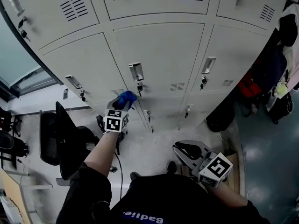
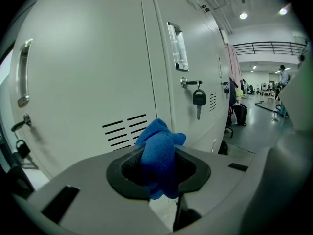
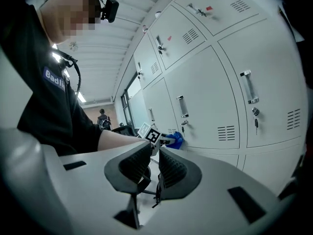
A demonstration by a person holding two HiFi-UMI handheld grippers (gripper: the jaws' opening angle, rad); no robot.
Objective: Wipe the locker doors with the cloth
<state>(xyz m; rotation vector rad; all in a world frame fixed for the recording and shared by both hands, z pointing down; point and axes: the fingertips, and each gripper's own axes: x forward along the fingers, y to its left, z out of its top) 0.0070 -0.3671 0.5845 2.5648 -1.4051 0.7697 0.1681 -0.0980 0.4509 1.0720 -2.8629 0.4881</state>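
The grey locker doors (image 1: 159, 55) fill the wall ahead. My left gripper (image 1: 122, 102) is shut on a bunched blue cloth (image 1: 127, 97), held at the lower right corner of a middle-row door, just left of a hanging key (image 1: 139, 87). In the left gripper view the cloth (image 2: 159, 155) sticks out between the jaws, close to that door's vent slots (image 2: 124, 129); contact cannot be told. My right gripper (image 1: 183, 148) hangs low near my body, away from the lockers. Its pads (image 3: 171, 169) are shut on nothing. The right gripper view shows the cloth (image 3: 175, 140) by the door.
A black office chair (image 1: 58, 139) stands on the floor to the left, with a cable (image 1: 119, 167) running beside it. Bags and hanging clothes (image 1: 280, 78) crowd the right end of the lockers. Keys hang from several doors (image 2: 198, 99). A person (image 3: 103, 117) stands far off.
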